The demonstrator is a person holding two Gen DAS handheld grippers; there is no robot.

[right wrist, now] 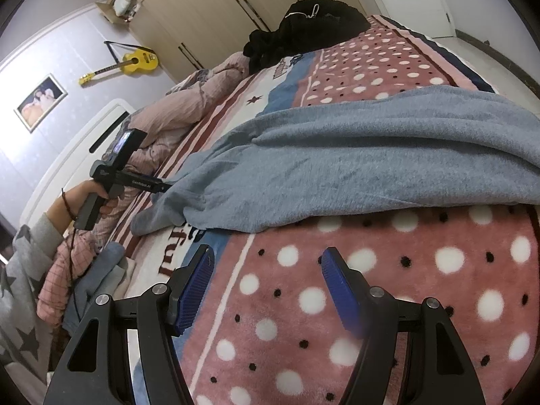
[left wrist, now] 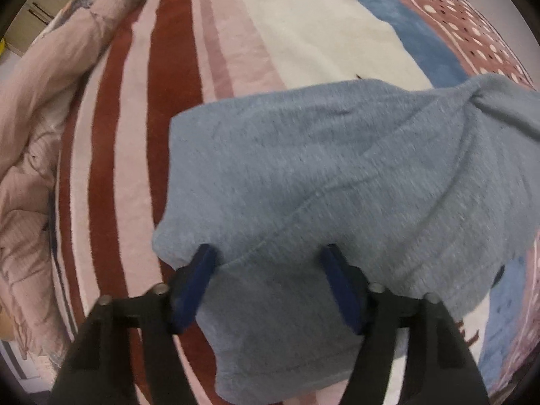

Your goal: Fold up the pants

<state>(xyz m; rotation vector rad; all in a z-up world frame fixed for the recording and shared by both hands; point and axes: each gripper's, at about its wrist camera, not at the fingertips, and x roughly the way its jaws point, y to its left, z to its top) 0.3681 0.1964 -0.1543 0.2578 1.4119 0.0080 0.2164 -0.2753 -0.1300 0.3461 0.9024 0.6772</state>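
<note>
The left gripper (left wrist: 266,260) was spread wide under the draped pants (left wrist: 337,175), gripping nothing; the right gripper (right wrist: 266,263) was held open above the blanket (right wrist: 388,287); the hem should be pinched firmly before folding.

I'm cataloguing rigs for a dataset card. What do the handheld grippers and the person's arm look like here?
Both grippers, left gripper and right gripper, have matte black linkage arms with silver pivot pins and ribbed blue fingers. From the right wrist view, the left one has a black pistol handle, white lettering and a small screen on top. The left hand shows a dark wrist cord and a grey star-print sleeve.
</note>
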